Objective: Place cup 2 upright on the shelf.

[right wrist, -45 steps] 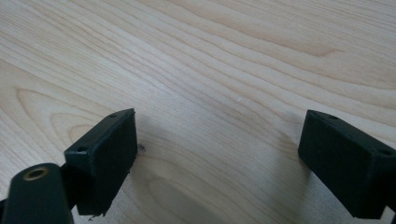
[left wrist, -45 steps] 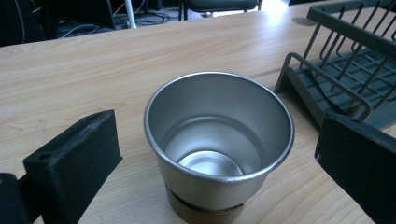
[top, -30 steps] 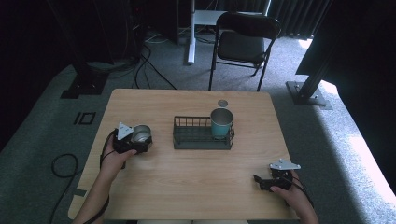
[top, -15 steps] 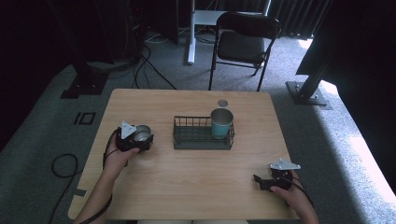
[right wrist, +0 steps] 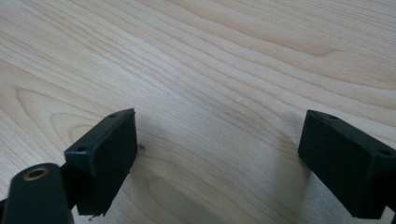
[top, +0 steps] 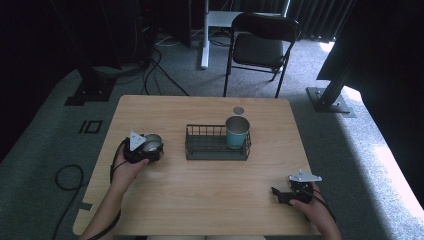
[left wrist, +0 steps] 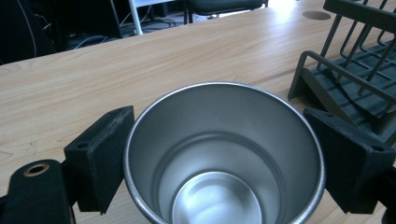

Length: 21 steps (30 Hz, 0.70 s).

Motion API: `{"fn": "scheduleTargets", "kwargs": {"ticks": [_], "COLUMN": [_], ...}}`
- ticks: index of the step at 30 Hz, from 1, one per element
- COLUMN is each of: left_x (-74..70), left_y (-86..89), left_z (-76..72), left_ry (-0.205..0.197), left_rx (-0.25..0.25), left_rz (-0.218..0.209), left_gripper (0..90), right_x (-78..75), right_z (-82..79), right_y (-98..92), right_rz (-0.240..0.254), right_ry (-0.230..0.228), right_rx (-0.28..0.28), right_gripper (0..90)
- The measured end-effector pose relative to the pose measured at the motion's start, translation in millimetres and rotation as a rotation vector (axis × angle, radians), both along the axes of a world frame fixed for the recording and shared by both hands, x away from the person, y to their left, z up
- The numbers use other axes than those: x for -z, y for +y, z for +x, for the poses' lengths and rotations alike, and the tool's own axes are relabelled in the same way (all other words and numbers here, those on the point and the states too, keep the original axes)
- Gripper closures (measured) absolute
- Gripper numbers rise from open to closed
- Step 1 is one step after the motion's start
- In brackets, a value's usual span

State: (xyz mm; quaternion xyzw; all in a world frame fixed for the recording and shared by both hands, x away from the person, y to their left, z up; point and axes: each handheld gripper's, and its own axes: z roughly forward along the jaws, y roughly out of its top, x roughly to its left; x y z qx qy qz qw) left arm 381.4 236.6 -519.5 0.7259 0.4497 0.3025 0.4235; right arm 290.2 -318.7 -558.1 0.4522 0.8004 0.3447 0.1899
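At the near edge of the desk point(top: 210, 200), the right tongs point(top: 276, 193) are held low over bare wood, well apart from every object; in the right gripper view the jaws are seen standing wide with nothing between them. Farther in on the left side, the left tongs point(top: 153, 150) are set around the steel cup point(top: 151, 143), which stands upright on the desk just beside the left end of the wire rack point(top: 216, 150). The jaws have just been closing, and in the left gripper view both pads are seen pressed against the cup wall, so the grip is judged to be made. The lift and the transfer are judged as not yet begun. Beyond, a teal cup point(top: 237, 131) is already stood upright in the right end of the rack, so one placement is judged complete and one is left. A small round hole point(top: 238, 110) is seen in the desk behind the rack, and a chair point(top: 262, 45) on the floor beyond. The overall layout is given by the high view; the pad contact and the empty cup interior point(left wrist: 219, 186) are given by the left gripper view.
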Motion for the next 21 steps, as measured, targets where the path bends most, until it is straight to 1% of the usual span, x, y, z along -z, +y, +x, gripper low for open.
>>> {"fn": "scheduleTargets", "kwargs": {"ticks": [2,4,5,7,9,15,17,21], "left_x": [-1.0,-2.4,-3.3,-5.9,-9.1,-24.0,-29.5,-40.4], "left_y": [0.8,2.0,2.6,3.1,3.7,3.4,2.9,1.7], "left_z": [0.1,-0.1,-0.2,-0.9,-1.1,-2.7,-3.0,-3.2], "left_ry": [0.007,0.014,0.014,0.012,0.014,-0.01,-0.018,-0.032], "left_rx": [-0.001,0.0,0.0,0.004,0.006,0.022,0.025,0.036], "left_rz": [-0.005,-0.019,-0.024,-0.021,-0.034,-0.041,-0.054,-0.052], "left_gripper": [13.9,14.0,13.9,13.9,14.0,14.0,14.0,14.0], "right_x": [0.0,0.0,0.0,0.0,0.0,0.0,0.0,0.0], "right_z": [0.0,0.0,0.0,0.0,0.0,0.0,0.0,0.0], "right_y": [0.0,0.0,0.0,0.0,0.0,0.0,0.0,0.0], "right_rz": [0.0,0.0,0.0,0.0,0.0,0.0,0.0,0.0], "right_ry": [0.0,0.0,0.0,0.0,0.0,0.0,0.0,0.0], "right_rx": [0.0,0.0,0.0,0.0,0.0,0.0,0.0,0.0], "right_gripper": [11.3,11.3,11.3,11.3,11.3,11.3,11.3,11.3]}}
